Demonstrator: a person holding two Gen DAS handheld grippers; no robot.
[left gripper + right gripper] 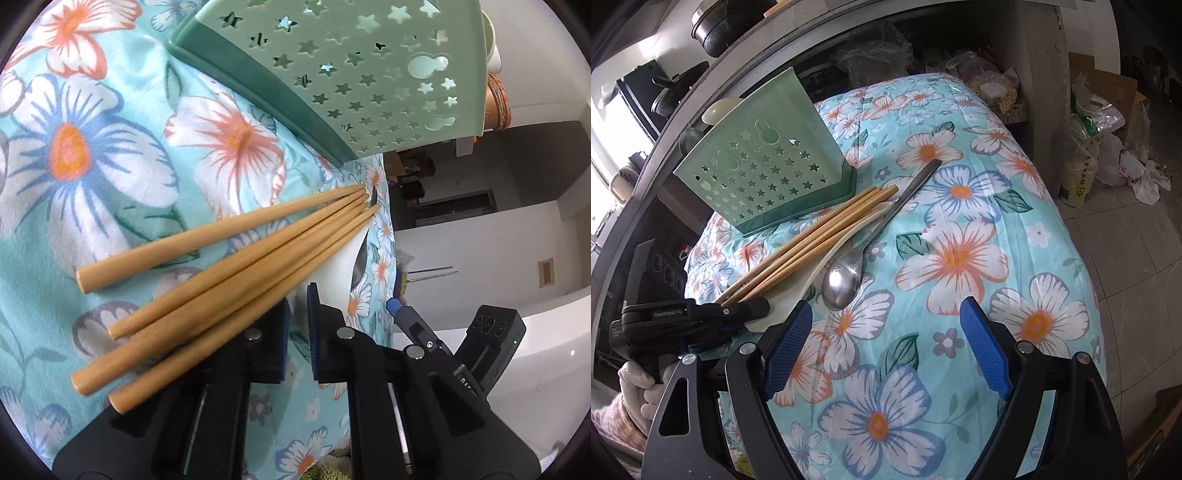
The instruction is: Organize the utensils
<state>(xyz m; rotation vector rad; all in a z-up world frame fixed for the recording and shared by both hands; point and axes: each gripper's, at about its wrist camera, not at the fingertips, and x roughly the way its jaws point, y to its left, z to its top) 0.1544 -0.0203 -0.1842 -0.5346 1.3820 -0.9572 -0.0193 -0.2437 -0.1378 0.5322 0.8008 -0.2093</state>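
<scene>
beside chopsticks (809, 236), right-view-only metal spoon (842, 277)

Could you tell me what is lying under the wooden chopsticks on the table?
The wooden chopsticks lie partly across a white spoon on the floral cloth. How far the spoon reaches beneath them is covered.
</scene>
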